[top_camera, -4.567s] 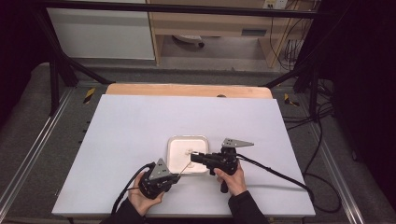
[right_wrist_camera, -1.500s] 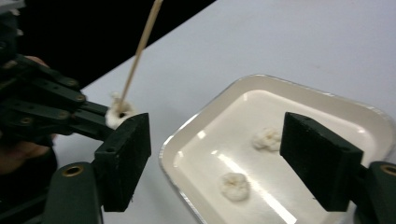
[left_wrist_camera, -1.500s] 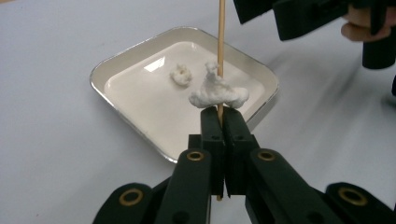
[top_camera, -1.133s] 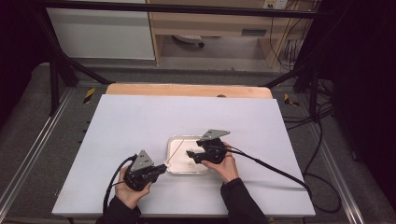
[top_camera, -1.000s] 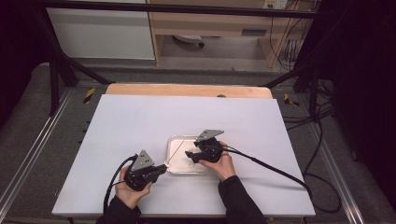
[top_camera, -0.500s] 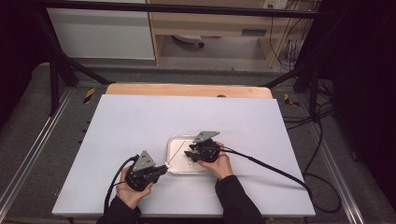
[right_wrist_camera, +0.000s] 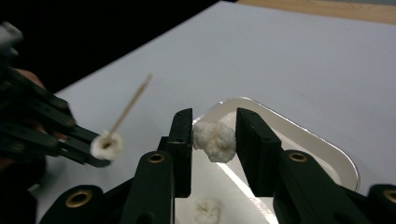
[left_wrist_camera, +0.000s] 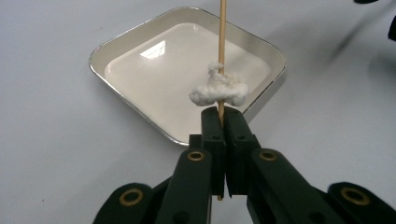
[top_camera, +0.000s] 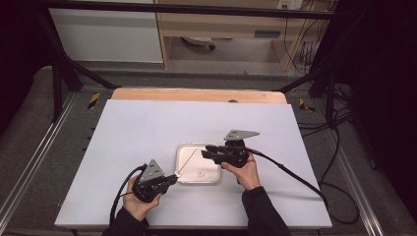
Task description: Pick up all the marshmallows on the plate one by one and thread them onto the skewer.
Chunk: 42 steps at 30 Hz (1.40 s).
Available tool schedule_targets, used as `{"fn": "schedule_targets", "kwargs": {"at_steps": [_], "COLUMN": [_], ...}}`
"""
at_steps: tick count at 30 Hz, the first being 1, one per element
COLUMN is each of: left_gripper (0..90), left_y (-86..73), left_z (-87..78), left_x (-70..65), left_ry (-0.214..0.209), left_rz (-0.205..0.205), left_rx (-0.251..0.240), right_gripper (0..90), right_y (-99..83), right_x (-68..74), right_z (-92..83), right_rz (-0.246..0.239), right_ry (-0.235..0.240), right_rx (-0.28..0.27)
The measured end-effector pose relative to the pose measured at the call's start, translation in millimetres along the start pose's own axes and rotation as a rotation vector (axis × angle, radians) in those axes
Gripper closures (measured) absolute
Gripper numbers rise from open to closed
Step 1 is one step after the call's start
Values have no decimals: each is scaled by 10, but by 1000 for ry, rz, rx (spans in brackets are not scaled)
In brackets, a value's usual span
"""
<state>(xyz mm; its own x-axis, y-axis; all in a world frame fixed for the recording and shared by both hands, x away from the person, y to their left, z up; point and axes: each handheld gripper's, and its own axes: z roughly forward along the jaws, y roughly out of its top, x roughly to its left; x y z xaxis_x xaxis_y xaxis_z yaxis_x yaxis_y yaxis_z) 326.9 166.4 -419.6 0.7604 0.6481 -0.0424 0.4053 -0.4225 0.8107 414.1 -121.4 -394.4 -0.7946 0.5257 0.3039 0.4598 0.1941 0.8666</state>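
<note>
Table (top_camera: 147, 123): white top, wooden strip along the far edge, dark floor and metal rails around.
Tray (top_camera: 186, 174): square, white, rounded corners, shiny rim; near the middle of the table, slightly toward the near side.
Left gripper (top_camera: 169, 179): at the near left corner of the tray, held in the left hand (top_camera: 140, 204); jaws pressed together on a thin wooden skewer (left_wrist_camera: 222, 37).
Skewer: clamped at its lower end, slanting up and away over the tray toward the far right; tip free in the air.
Threaded piece (left_wrist_camera: 218, 88): white fluffy lump pierced by the skewer, sitting just beyond the left jaw tips, above the tray's near edge.
Right gripper (top_camera: 209, 150): over the right half of the tray, pointing left, held in the right hand (top_camera: 243, 169); grey plate on top, black cable trailing off to the right.
Right jaws: partly spread, pinching a white fluffy lump (right_wrist_camera: 215, 140) between the tips; contact clear on the left jaw, only light on the right.
Loose lump (right_wrist_camera: 208, 210): another white piece lying inside the tray, below the held one.
Grippers: apart, skewer tip angled toward the right gripper.
</note>
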Motion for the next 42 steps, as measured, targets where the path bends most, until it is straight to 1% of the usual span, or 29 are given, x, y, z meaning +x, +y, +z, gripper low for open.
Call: {"fn": "schedule_targets", "kwargs": {"at_steps": [3,5,8,11,16,23,28,31,38,42], "left_gripper": [881,881,881,881,881,882,882,882,884,885], "left_y": [6,10,16,17,25,26,26,23,19,19], "left_z": [2,1,1,1,-14,-3,2,8,29,31], "left_x": [-27,-45,-69,-89,-98,-110,-112,-114,-133,-135], "left_ry": [-8,-16,-24,-30,-36,-39,-39,-36,-33,-30], "left_rz": [7,9,16,18,25,27,31,30,52,54], "left_rx": [-9,-16,-23,-29,-40,-39,-33,-29,-10,-5], "right_gripper": [678,677,675,675,679,686,695,703,730,740], "right_y": [46,69,91,103,97,70,37,10,-36,-67], "right_x": [30,53,86,94,86,87,95,106,124,137], "right_z": [-160,-233,-285,-293,-257,-207,-163,-137,-94,-64], "right_rz": [50,78,101,122,152,167,182,183,183,180], "right_ry": [56,91,127,154,176,200,219,221,231,231], "right_rx": [-75,-115,-152,-178,-187,-190,-173,-164,-146,-141]}}
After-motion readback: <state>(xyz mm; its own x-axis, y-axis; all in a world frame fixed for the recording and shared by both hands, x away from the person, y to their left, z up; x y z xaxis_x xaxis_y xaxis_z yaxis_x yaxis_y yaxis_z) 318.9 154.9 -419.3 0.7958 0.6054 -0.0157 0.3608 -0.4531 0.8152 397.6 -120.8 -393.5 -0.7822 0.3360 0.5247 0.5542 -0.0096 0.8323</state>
